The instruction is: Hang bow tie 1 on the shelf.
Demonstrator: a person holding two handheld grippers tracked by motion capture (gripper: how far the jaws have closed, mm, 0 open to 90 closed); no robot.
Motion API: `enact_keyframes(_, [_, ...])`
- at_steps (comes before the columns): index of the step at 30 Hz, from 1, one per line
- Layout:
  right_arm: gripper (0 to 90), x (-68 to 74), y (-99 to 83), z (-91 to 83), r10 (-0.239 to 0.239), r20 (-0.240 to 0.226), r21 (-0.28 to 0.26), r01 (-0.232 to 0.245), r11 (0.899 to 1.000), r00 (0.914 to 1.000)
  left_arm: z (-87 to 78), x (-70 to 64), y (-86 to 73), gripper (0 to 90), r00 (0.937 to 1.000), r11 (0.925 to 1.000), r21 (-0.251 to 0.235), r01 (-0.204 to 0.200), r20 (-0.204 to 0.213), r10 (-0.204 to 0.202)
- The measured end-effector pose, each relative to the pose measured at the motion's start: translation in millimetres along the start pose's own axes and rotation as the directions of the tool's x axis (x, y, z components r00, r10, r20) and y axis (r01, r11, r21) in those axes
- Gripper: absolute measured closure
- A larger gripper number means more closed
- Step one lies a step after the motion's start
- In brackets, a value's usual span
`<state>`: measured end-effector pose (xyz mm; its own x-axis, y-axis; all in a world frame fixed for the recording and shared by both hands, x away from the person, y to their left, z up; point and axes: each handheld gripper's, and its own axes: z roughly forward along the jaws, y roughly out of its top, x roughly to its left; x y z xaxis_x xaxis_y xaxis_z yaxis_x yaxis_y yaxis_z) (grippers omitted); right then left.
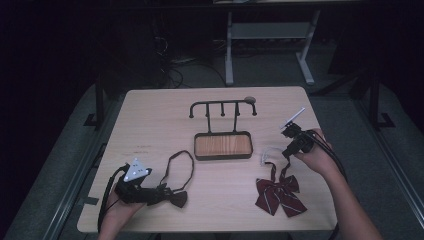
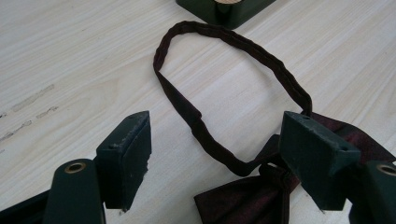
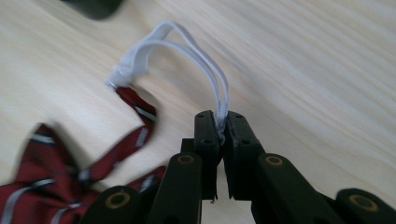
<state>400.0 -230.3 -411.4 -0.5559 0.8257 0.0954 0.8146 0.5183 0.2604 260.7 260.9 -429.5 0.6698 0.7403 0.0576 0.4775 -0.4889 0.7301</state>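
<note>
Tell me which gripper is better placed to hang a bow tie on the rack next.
Right, probably. The right gripper is already shut on the white elastic loop of the striped bow tie, nearer the rack. The left gripper is open over the dark bow tie.

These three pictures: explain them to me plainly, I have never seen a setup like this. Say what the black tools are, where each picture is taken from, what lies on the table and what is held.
A person sits at a wooden table and holds a hand-operated two-jaw clamp in each hand. The wide picture comes from a fixed camera above. The other two come from small cameras riding on the clamps, looking along their black jaws.

On the table stand a black hook rack on a wood-lined tray base. Nearer the person lie a dark bow tie with a fabric neck loop and a red striped bow tie with a white elastic loop.

The left gripper is open, its jaws either side of the dark tie's loop, holding nothing. The right gripper is shut on the white elastic loop.
</note>
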Motion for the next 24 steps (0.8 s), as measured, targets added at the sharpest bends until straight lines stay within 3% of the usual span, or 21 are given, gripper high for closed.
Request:
enact_keyframes(9, [84.1, 10.3, 1.5, -20.1, -0.042, -0.050, -0.038, 0.040, 0.998, 0.9979, 0.5, -0.5, 0.1, 25.9, 1.0000, 1.0000, -0.001, 0.001, 0.003, -0.001])
enact_keyframes(24, [84.2, 29.6, 5.4, -53.4, -0.131, -0.057, -0.103, 0.124, 0.987, 0.9898, 0.2, -0.3, 0.0, 25.8, 1.0000, 1.0000, -0.002, 0.001, 0.002, -0.001])
